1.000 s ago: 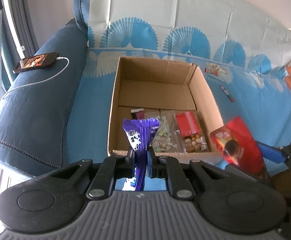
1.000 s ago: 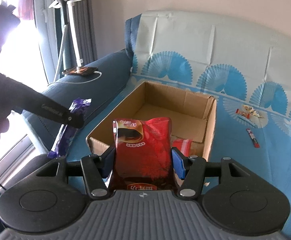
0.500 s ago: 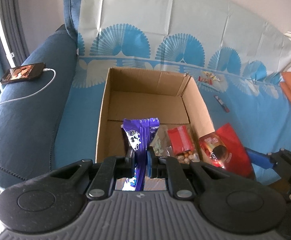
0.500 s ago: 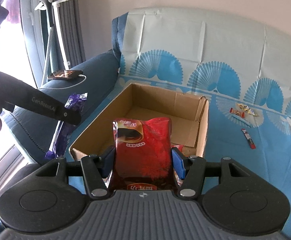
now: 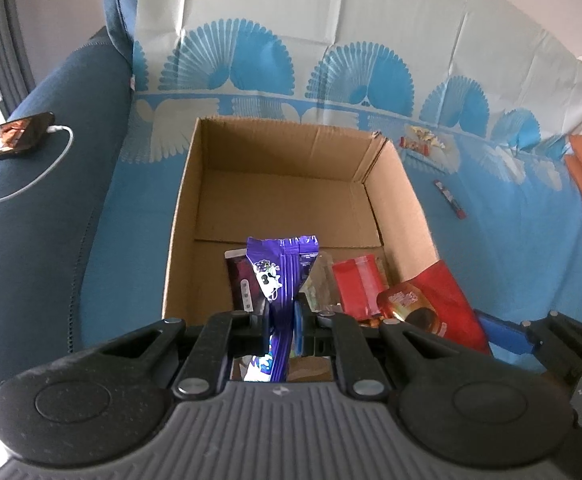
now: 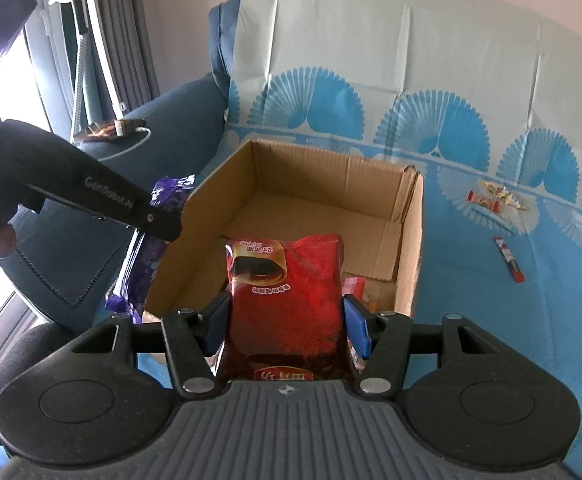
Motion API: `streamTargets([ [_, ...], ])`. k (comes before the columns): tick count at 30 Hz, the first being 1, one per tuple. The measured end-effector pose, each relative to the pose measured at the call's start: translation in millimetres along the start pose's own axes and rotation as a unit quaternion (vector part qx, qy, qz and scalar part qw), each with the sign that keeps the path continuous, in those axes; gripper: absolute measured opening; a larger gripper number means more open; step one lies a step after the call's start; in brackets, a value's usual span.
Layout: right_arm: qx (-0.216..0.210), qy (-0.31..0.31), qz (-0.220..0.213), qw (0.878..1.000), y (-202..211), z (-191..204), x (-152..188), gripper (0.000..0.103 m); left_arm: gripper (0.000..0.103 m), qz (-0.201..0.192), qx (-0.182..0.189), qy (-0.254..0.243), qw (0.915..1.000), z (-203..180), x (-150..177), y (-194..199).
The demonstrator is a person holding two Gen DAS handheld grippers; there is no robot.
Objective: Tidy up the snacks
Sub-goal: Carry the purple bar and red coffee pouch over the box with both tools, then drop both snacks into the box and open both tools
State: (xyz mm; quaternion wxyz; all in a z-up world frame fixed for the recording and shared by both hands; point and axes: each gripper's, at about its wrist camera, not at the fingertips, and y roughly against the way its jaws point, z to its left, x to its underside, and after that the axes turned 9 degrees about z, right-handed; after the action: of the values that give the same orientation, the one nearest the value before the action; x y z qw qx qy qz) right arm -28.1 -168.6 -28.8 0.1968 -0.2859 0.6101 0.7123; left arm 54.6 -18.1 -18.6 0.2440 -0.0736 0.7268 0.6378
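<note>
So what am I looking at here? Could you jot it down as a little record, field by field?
Setting: blue sofa under a fan-patterned cover
Container: open brown cardboard box, several snack packets at its near end
Left gripper: closed on a purple foil snack bag
Right gripper: clamped on a red foil snack bag
Loose on the cover: small wrapped candies, a red stick packet
Armrest: smartphone on a white cable

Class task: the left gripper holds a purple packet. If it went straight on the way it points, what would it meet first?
Probably the packets lying in the cardboard box, likely the dark packet beside the purple packet that the left gripper holds; depth is unclear.
</note>
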Motion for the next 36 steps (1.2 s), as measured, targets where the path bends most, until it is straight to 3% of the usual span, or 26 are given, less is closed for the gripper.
streamTargets([
  [11, -0.001, -0.020, 0.020, 1.000, -37, -26, -16, 0.062, 0.012, 0.031, -0.003, -0.001, 0.9995, -2, -19, -45],
  [28, -0.001, -0.021, 0.040, 0.999, -73, -42, -27, 0.062, 0.012, 0.046, -0.009, 0.003, 0.9989, 0, -41, -86],
  [30, 0.000, -0.022, 0.040, 0.999, -75, -44, -28, 0.063, 0.013, 0.051, -0.007, 0.000, 0.9987, 0, -41, -89],
  [31, 0.000, -0.025, 0.040, 0.999, -76, -44, -29, 0.070, 0.015, 0.052, -0.008, 0.000, 0.9986, 0, -42, -90],
  [32, 0.000, -0.029, 0.040, 0.999, -78, -45, -30, 0.076, 0.027, 0.053, -0.008, 0.001, 0.9986, 1, -42, -91],
  [33, 0.003, -0.035, 0.040, 0.999, -78, -46, -31, 0.079, 0.060, 0.054, -0.007, 0.003, 0.9985, 2, -43, -91],
  [35, 0.007, -0.049, 0.034, 0.998, -76, -48, -33, 0.090, 0.103, 0.042, -0.008, 0.015, 0.9990, 5, -43, -86],
  [36, 0.007, -0.052, 0.030, 0.998, -74, -48, -33, 0.091, 0.103, 0.031, -0.013, 0.022, 0.9992, 7, -42, -82],
])
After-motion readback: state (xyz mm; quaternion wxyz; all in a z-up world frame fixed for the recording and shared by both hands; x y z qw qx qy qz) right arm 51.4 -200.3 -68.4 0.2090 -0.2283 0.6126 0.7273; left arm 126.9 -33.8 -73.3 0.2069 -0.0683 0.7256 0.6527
